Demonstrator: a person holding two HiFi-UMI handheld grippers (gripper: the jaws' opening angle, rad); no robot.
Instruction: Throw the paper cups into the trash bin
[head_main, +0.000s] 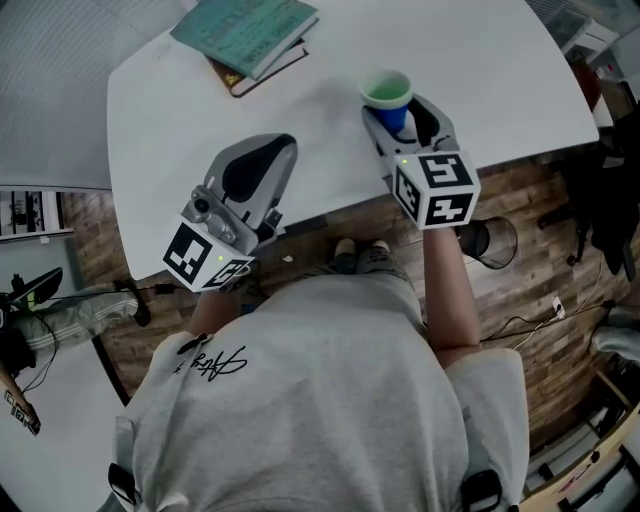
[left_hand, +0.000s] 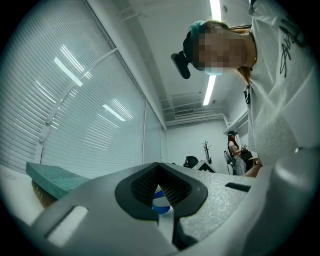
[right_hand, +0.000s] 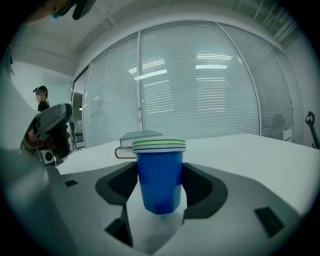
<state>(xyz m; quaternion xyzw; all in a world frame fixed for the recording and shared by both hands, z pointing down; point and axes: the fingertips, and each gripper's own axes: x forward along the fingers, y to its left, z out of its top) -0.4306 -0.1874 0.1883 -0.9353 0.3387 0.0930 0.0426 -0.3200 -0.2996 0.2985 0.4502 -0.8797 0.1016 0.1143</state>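
A stack of blue paper cups (head_main: 386, 93) with white, green-lined rims stands at the near right of the white table (head_main: 500, 70). My right gripper (head_main: 403, 112) has its jaws around the stack. In the right gripper view both pads lie against the sides of the blue cups (right_hand: 160, 175), just under the rims. My left gripper (head_main: 285, 142) rests over the table's near left part, its jaws shut with nothing in them. Through the small gap under the left gripper's (left_hand: 159, 167) closed tips, a sliver of the blue cups (left_hand: 161, 202) shows. A dark mesh trash bin (head_main: 492, 240) stands on the wooden floor, right of my right arm.
Two stacked books (head_main: 250, 35), a teal one on top, lie at the table's far left, and these books (right_hand: 139, 142) show behind the cups. Window blinds run along the far side. A second person stands in the room's background. Cables and gear lie on the floor at the right.
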